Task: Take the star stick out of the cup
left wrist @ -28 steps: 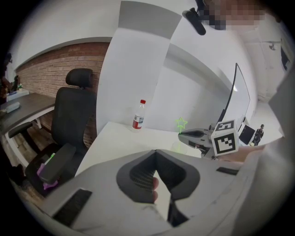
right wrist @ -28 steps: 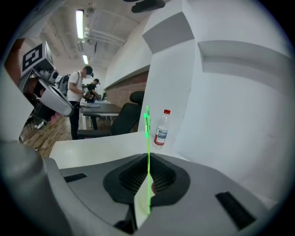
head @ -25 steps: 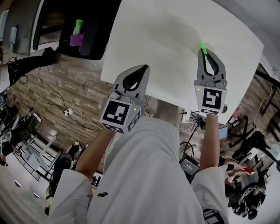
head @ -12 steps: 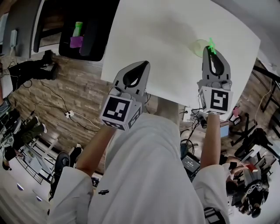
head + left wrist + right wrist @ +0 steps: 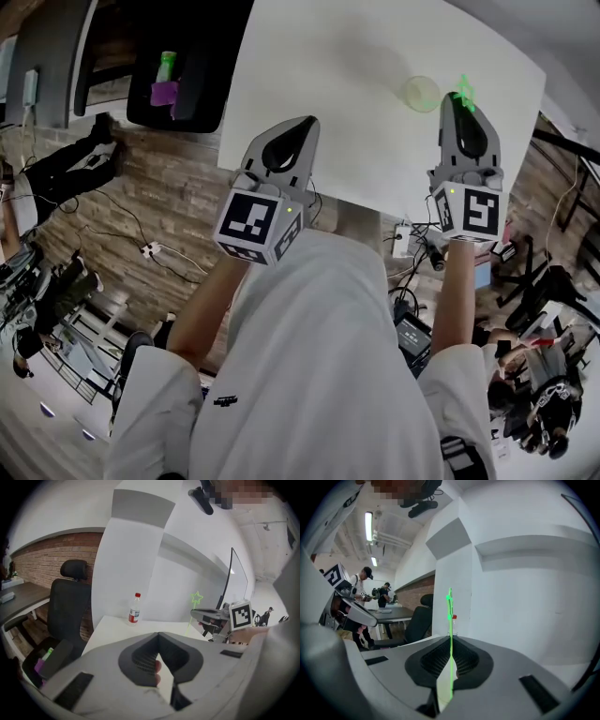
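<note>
The right gripper [image 5: 450, 640] is held above the white table [image 5: 328, 84] close to its right edge, and its 2 jaws are pressed together on the thin shaft of the green star stick [image 5: 450, 618]. The shaft is clamped between the ribbed pads [image 5: 435, 659] and runs upward to the star at its top. In the left gripper view the stick is seen from the side, roughly upright with a slight tilt, with the star above the jaws and a short length of shaft hanging below them. The stick is out of the pale green cup [image 5: 422, 94], which is left standing on the table just beside the right gripper, on its left, and apart from the star. Whether the lower end of the stick touches the table cannot be told. The left gripper [image 5: 158, 636] is held over the table's near edge, towards the near left corner and well apart from the cup. Its jaws are brought together at the tips, and nothing is gripped between them. A clear bottle [image 5: 134, 609] with a red cap and a red label is stood upright at the table's far edge, and a black office chair [image 5: 70, 606] is placed beyond the left edge.
</note>
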`<state>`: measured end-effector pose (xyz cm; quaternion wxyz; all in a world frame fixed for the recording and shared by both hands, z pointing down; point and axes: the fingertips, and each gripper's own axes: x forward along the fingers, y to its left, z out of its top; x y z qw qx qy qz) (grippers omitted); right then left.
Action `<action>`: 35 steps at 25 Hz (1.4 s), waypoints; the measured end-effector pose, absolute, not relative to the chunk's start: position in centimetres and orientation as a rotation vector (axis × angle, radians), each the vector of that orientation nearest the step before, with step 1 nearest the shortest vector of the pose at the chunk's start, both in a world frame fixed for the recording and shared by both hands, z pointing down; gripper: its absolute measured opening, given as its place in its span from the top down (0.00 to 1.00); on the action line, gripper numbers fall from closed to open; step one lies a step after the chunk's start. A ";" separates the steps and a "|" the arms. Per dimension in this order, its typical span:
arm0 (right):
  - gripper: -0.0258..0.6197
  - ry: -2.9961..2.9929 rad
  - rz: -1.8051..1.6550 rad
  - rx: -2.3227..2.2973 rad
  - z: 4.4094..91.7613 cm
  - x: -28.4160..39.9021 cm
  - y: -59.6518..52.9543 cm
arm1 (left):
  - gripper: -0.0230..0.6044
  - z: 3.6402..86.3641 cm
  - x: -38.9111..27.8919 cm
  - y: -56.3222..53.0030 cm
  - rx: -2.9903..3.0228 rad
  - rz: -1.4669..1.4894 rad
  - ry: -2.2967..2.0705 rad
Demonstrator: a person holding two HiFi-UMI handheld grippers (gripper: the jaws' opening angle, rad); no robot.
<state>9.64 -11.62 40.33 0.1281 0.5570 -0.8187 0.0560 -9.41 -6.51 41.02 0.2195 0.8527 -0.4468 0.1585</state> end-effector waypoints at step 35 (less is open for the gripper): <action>0.94 -2.197 0.247 1.891 31.6 17.0 1.3 | 0.94 33.0 -7.8 -6.4 2.566 0.303 -1.241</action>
